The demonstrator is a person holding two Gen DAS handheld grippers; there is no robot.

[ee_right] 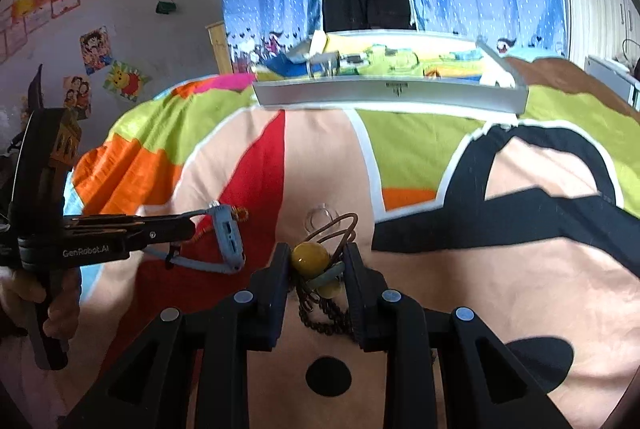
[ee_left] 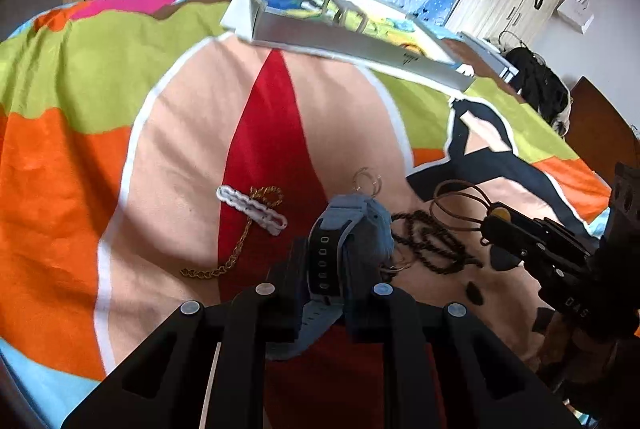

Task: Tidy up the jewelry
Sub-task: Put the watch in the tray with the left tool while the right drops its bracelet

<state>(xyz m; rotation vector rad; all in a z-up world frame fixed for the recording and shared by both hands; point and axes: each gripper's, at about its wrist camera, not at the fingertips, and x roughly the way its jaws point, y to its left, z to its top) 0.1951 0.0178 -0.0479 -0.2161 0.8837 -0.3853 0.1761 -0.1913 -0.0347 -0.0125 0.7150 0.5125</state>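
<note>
Watch (ee_left: pixel 344 249) in left tongs (ee_left: pixel 340 269), pendant (ee_right: pixel 310 257) in right tongs (ee_right: pixel 316 269)

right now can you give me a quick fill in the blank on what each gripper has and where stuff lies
1. The left gripper is shut on a blue ____.
2. The right gripper holds a necklace by its ____ bead.
3. The white chain lies across a ____ chain.
4. The white tray sits on the ____.

Missing: watch; yellow; gold; bedspread

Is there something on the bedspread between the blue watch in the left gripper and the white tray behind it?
Nothing visible blocks it. From the blue watch to the white tray only bare bedspread shows. The white chain lies left of that line.
</note>
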